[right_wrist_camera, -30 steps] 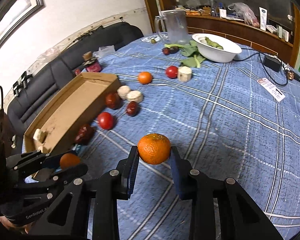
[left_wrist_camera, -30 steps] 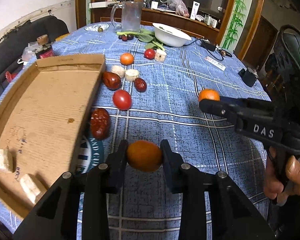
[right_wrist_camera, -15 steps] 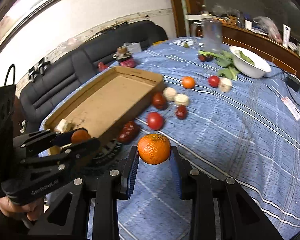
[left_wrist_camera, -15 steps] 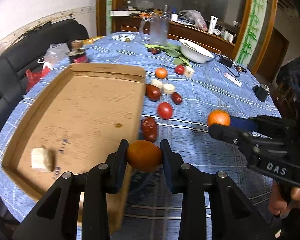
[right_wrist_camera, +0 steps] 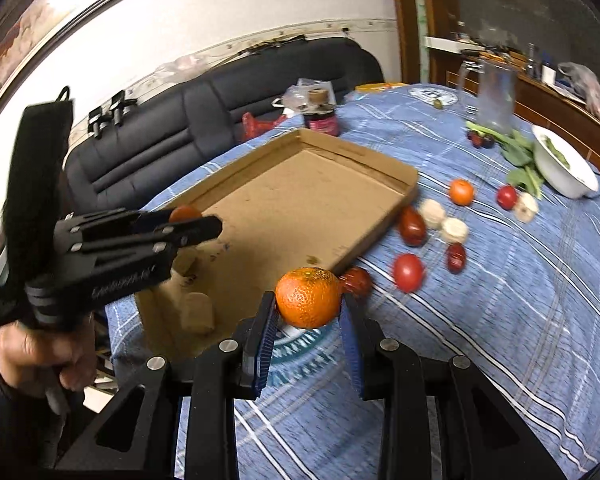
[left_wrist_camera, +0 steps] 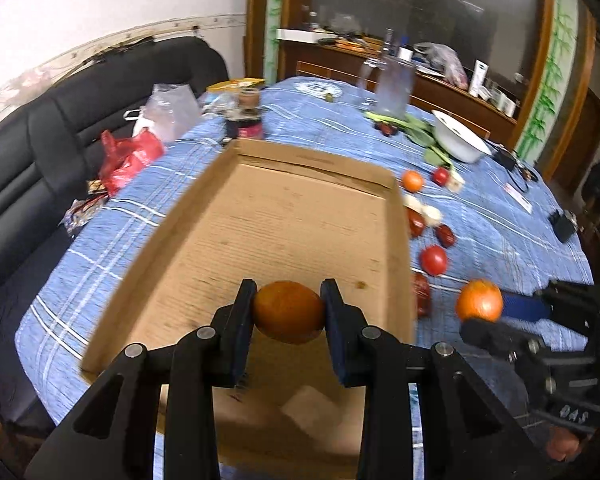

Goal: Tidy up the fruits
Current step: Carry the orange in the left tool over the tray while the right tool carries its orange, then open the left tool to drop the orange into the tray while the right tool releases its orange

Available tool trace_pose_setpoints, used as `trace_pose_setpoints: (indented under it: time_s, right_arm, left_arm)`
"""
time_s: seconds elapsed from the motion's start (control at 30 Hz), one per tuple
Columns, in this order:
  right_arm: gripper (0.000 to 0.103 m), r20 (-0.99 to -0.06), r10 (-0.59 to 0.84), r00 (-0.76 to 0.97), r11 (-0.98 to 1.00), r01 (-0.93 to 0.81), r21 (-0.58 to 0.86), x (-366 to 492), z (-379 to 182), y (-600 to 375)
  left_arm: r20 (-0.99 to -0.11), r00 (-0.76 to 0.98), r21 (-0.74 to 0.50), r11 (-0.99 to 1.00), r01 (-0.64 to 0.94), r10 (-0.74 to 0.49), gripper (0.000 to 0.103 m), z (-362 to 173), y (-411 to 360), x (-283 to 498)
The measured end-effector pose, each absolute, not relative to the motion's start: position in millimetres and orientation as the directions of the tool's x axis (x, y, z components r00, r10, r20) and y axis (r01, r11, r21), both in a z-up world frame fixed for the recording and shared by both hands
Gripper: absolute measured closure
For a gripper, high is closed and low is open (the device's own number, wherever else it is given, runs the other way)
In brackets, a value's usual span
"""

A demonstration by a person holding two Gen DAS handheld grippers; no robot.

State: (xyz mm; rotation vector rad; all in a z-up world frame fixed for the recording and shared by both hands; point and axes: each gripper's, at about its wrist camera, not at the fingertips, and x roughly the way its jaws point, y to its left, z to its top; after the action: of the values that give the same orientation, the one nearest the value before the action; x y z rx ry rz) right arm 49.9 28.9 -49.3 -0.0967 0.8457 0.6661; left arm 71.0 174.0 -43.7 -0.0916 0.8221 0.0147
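Blue plaid tablecloth [left_wrist_camera: 132, 200] covers round table, black sofa [right_wrist_camera: 228, 108] behind, wood cabinet at back. Cardboard tray [left_wrist_camera: 300, 216] sits on cloth w/ pale blocks [right_wrist_camera: 198, 312] at its near end.

Left gripper [left_wrist_camera: 288, 312] clamped on dull orange fruit [left_wrist_camera: 289, 312], both pads touching it. Vs 1 s ago: it was over bare cloth right of tray; 0.5 s ago over tray's near-right edge; now fruit hangs over tray floor, held above it, not resting. Right-wrist view confirms left gripper [right_wrist_camera: 188, 220] over tray interior, only a sliver of fruit showing.

Right gripper [right_wrist_camera: 308, 308] clamped on bright mandarin [right_wrist_camera: 308, 298], pads on both sides. Has shifted toward tray since earlier frames: was over open cloth, now mandarin is just by tray's near-right corner, over cloth, outside tray. Left-wrist view: right gripper [left_wrist_camera: 480, 312] right of tray wall w/ the mandarin [left_wrist_camera: 479, 300].

Rest unchanged on cloth right of tray: red tomato [right_wrist_camera: 408, 272], dark red dates [right_wrist_camera: 412, 226], small orange [right_wrist_camera: 461, 192], 2nd tomato [right_wrist_camera: 506, 197], pale chunks [right_wrist_camera: 454, 230], white bowl [right_wrist_camera: 572, 184], greens, glass jug [right_wrist_camera: 496, 96]. Jar [right_wrist_camera: 322, 120] and red bag behind tray.
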Motion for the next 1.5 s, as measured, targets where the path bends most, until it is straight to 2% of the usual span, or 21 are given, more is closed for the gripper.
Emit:
trace_pose_setpoints:
  time_s: [0.47, 0.87, 1.13, 1.23, 1.37, 1.5]
  right_arm:
    - [0.072, -0.758, 0.525, 0.388, 0.727, -0.667, 0.162, 63.2, -67.8, 100.9]
    - [0.072, -0.815, 0.476, 0.33, 0.705, -0.697, 0.13, 80.6, -102.0, 131.4]
    - [0.068, -0.815, 0.481, 0.322, 0.702, -0.699, 0.137, 83.9, -99.7, 130.7]
    - [0.058, -0.803, 0.494, 0.334, 0.704, -0.695, 0.144, 79.1, -93.0, 124.4]
    - [0.056, -0.776, 0.524, 0.351, 0.705, -0.69, 0.164, 73.2, -80.4, 107.9]
    - [0.056, -0.749, 0.547, 0.374, 0.716, -0.673, 0.187, 65.0, -67.6, 85.6]
  left_arm:
    - [-0.769, 0.64, -0.058, 0.994, -0.089, 0.013, 0.073, -60.0, 200.4, 98.9]
    - [-0.819, 0.574, -0.039, 0.995, -0.093, 0.021, 0.073, -84.5, 205.1, 111.9]
    - [-0.828, 0.56, -0.043, 0.993, -0.107, 0.024, 0.072, -88.3, 207.1, 110.0]
    - [-0.831, 0.556, -0.048, 0.992, -0.116, 0.025, 0.071, -86.8, 207.2, 106.8]
    - [-0.816, 0.578, -0.056, 0.991, -0.119, 0.023, 0.052, -77.7, 202.8, 100.1]
    - [-0.795, 0.606, -0.069, 0.992, -0.106, 0.009, 0.052, -64.2, 194.3, 91.6]
